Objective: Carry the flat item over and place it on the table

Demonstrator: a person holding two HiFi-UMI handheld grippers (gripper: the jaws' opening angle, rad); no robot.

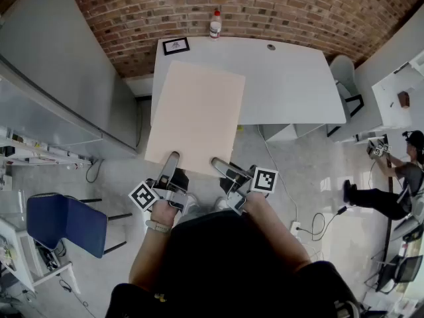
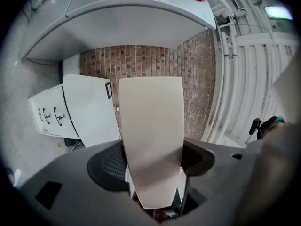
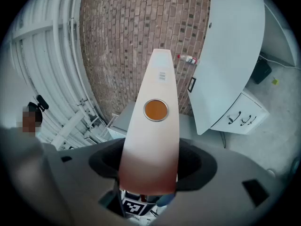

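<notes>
Head view: left gripper [image 1: 170, 166] and right gripper [image 1: 223, 168] each clamp the flat board [image 1: 196, 114] at its edge farthest from the table [image 1: 285, 78], likely steadying the wide sheet for placement.

We can read no word, number or brand: the framed card [image 1: 175, 46] on the table [image 1: 291, 78], the bottle [image 1: 215, 25] label and the small grey marks on the board [image 3: 149, 149] are too small, and a marker cube [image 1: 265, 180] shows only a square pattern.
</notes>
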